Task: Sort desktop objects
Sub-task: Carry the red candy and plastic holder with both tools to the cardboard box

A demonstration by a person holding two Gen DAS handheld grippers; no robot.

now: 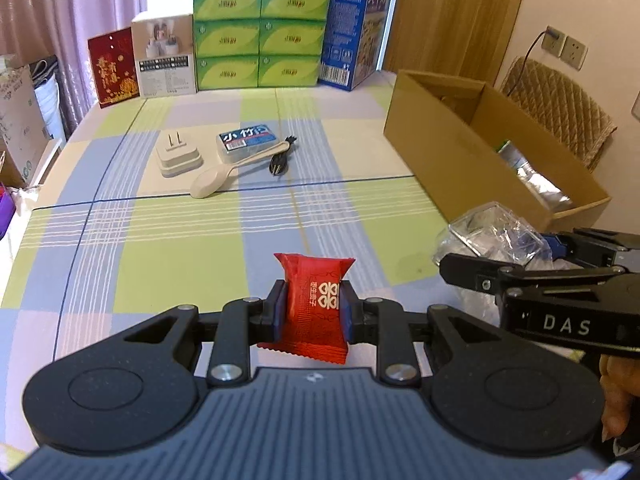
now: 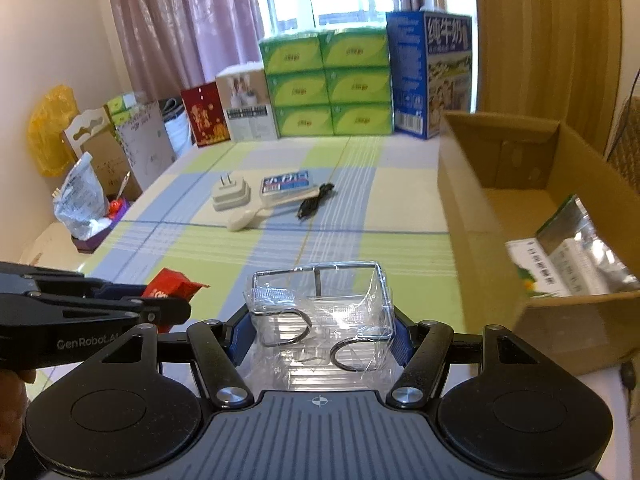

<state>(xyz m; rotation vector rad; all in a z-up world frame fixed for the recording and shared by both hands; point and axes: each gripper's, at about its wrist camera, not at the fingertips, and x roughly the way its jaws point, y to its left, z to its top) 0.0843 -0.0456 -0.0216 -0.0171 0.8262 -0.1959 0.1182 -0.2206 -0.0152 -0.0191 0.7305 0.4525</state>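
Note:
My left gripper (image 1: pixel 313 312) is shut on a red snack packet (image 1: pixel 314 304), held upright above the checked tablecloth; the same red packet (image 2: pixel 170 286) shows at the left of the right wrist view. A clear plastic box (image 2: pixel 320 320) with metal rings inside sits squeezed in my right gripper (image 2: pixel 320 334), which is shut on it. That clear box (image 1: pixel 492 236) appears at the right of the left wrist view. Farther out on the cloth lie a white plug adapter (image 1: pixel 178 158), a beige spoon (image 1: pixel 228 172), a blue-labelled box (image 1: pixel 250 142) and a black cable (image 1: pixel 282 158).
An open cardboard box (image 2: pixel 460 200) stands at the right, holding a silver foil pouch (image 2: pixel 576 256). Green tissue packs (image 1: pixel 260 36), a blue carton (image 1: pixel 354 28), a white box (image 1: pixel 164 58) and a red card (image 1: pixel 114 66) line the far edge. Bags crowd the left side.

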